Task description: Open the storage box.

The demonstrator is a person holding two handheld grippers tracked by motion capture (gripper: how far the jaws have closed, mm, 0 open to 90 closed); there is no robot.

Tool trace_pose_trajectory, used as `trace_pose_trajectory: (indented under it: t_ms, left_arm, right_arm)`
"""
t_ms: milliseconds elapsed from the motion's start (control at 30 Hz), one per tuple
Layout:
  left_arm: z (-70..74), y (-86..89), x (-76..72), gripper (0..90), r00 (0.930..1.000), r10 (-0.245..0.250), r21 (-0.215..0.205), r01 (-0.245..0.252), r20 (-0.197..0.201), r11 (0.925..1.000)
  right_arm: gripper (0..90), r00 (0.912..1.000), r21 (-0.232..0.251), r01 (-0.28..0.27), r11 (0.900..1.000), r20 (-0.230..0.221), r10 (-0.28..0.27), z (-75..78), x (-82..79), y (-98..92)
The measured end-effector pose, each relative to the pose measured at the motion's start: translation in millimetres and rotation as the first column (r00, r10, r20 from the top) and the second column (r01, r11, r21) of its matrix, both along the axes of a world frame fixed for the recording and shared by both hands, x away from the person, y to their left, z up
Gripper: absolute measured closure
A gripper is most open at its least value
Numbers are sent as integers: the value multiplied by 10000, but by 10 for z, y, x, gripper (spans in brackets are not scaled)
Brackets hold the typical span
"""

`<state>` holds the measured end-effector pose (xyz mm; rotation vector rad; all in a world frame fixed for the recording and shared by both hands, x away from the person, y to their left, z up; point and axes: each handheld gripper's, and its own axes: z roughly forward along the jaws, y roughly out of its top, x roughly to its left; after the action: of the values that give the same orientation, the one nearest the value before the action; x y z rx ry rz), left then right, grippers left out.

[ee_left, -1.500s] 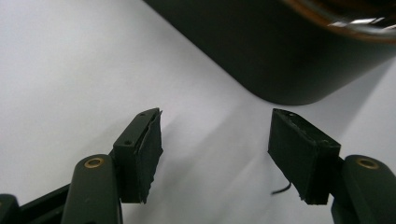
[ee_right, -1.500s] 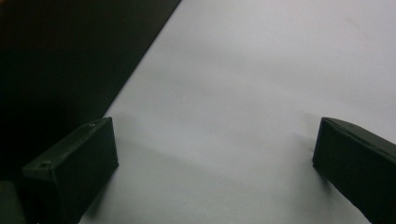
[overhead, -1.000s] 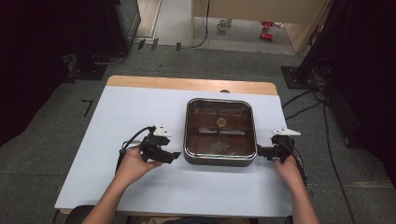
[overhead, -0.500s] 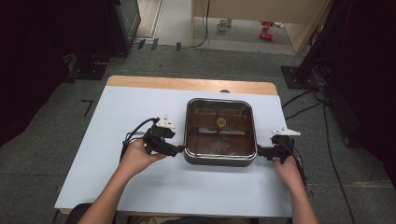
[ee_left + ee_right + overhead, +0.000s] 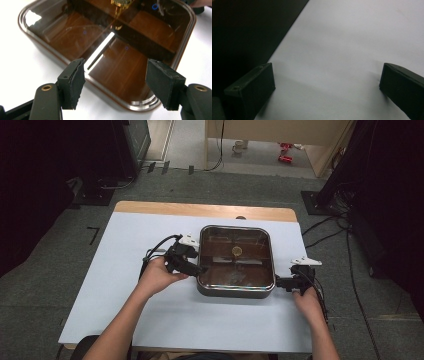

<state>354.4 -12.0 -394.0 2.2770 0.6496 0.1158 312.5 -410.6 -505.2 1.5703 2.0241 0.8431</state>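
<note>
A square dark pot (image 5: 236, 291) with a brown glass lid (image 5: 252, 270) and a gold knob (image 5: 236, 251) stands mid-table. My left gripper (image 5: 197, 269) reaches over the pot's left edge. In the left gripper view this gripper (image 5: 115, 75) hovers above a rounded corner of the lid (image 5: 120, 67); its jaws have just closed a little but stand open, the pads touching nothing. My right gripper (image 5: 279, 283) rests on the mat by the pot's right side. In the right gripper view it (image 5: 327, 82) is open over bare mat, with the pot's dark wall (image 5: 244, 30) at the left.
A pale blue mat (image 5: 115, 285) covers the wooden table (image 5: 200, 210). Cables (image 5: 155, 251) trail from the left gripper. Dark equipment stands on the floor at both sides, with cords (image 5: 325, 227) running right of the table.
My left gripper has moved right and up, from the mat beside the pot to over the lid's left edge. The right gripper has stayed still.
</note>
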Motion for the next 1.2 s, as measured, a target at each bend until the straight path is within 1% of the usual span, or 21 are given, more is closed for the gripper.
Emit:
trace_pose_trajectory:
  t_ms: [133, 167, 233, 333, 367, 400, 500, 567, 667, 700, 767, 833, 867, 900, 933, 967, 1000, 1033, 1100, 1133, 1200]
  left_arm:
    - [3, -124, 39, 317, 9997, -223, -134, 224, 22, 9997]
    - [-5, -190, 53, 317, 9992, -377, -108, 379, 148, 9992]
    - [-15, -225, 64, 317, 9990, -421, -112, 423, 168, 9990]
    - [-43, -309, 121, 322, 9985, -545, -178, 547, 87, 9983]
    - [-53, -374, 159, 330, 9982, -599, -100, 600, 81, 9981]
    - [-53, -374, 159, 331, 9982, -599, -100, 600, 81, 9981]
    - [-73, -484, 201, 334, 9974, -704, -73, 705, 133, 9975]
    - [-100, -557, 230, 337, 9974, -717, -33, 717, 116, 9974]
    - [-146, -663, 269, 347, 9968, -802, -91, 802, 22, 9967]
    - [-162, -696, 282, 348, 9963, -851, -3, 851, 73, 9964]
    - [-201, -762, 312, 349, 9965, -826, 91, 824, 156, 9966]
    - [-224, -803, 331, 361, 9965, -825, -23, 825, 161, 9966]
    - [-234, -824, 343, 362, 9964, -814, -22, 815, 248, 9967]
    - [-253, -862, 384, 367, 9968, -758, -35, 759, 238, 9971]
    - [-253, -862, 384, 368, 9968, -758, -35, 759, 238, 9971]
    - [-259, -877, 400, 368, 9971, -748, -186, 751, 154, 9970]
    - [-263, -895, 409, 387, 9970, -771, -299, 774, 122, 9966]
    - [-271, -918, 410, 387, 9968, -769, -315, 775, 210, 9965]
    - [-292, -975, 417, 394, 9959, -821, -89, 825, 367, 9966]
    - [-303, -995, 423, 403, 9958, -840, -55, 843, 373, 9964]
    - [-310, -1020, 424, 428, 9955, -847, -136, 853, 418, 9963]
  right_arm:
    - [0, 10000, 8, 9, 10000, 2, -9, 0, 0, 1]
    - [0, 10000, -2, -5, 10000, 0, 5, 0, 0, 0]
    - [0, 10000, -6, -3, 10000, 2, 3, 0, 0, 0]
    - [0, 10000, -26, -5, 10000, 21, 5, 0, -2, 2]
    - [0, 10000, -11, -2, 10000, 10, 2, 0, -2, 1]
    - [0, 10000, -11, -2, 10000, 10, 2, 0, -2, 1]
    - [0, 10000, -12, -7, 10000, 11, 7, 0, -1, 0]
    - [0, 10000, -3, 5, 10000, -4, -5, 1, -2, 1]
    - [0, 10000, -3, 7, 10000, 0, -7, 0, -2, 1]
    - [0, 10000, -7, 1, 10000, 3, -1, 0, -2, 1]
    - [0, 10000, -2, 4, 10000, 5, -4, 0, -2, 1]
    - [0, 10000, -13, -11, 10000, 11, 11, 0, -2, -1]
    - [0, 10000, -11, -9, 10000, 11, 9, 0, -2, -1]
    - [0, 10000, 4, 5, 10000, 5, -5, 0, -2, 0]
    - [0, 10000, 4, 5, 10000, 5, -5, 0, -2, 0]
    - [0, 10000, 5, 9, 10000, 4, -9, 0, -3, 0]
    - [0, 10000, 6, 9, 10000, 4, -9, 0, -3, 1]
    - [0, 10000, 6, 9, 10000, 4, -9, 0, -3, 1]
    - [0, 10000, 5, 5, 10000, 6, -5, 0, -3, 0]
    - [0, 10000, 10, 11, 10000, 3, -11, 0, -3, 1]
    - [0, 10000, 8, 10, 10000, 4, -10, 0, -3, 1]
